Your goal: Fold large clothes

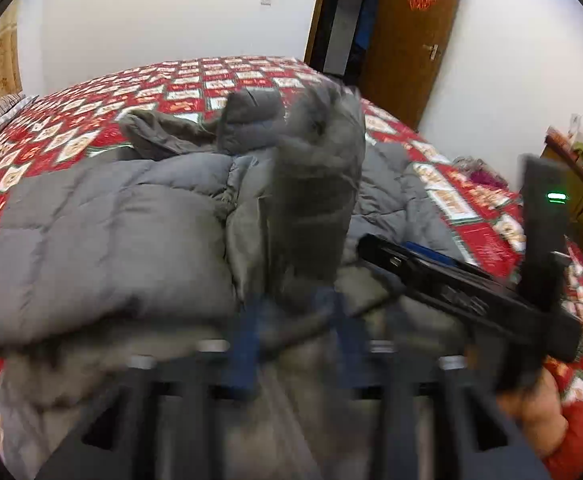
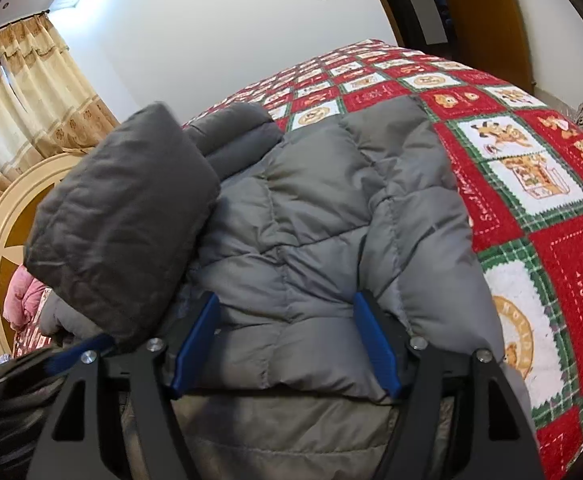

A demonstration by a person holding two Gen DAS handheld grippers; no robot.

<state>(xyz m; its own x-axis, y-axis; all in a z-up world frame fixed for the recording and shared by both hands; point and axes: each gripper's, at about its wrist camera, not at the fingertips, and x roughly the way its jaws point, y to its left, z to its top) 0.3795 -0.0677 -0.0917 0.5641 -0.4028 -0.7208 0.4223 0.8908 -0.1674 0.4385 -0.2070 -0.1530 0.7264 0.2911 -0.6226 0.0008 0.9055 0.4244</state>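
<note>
grey puffer jacket [image 2: 311, 240], both grippers open

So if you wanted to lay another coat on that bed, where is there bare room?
Bare quilt lies right of the grey coat and beyond it toward the wall. Nearer, it is crowded: the coat's raised sleeve and both tools, left and right, hang over the coat.

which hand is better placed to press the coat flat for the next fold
Right, probably. Its tongs stand open, steady over the grey puffer coat on the bed's quilt, pads astride the padded body. The left tongs are blurred, with the sleeve standing between them.
</note>
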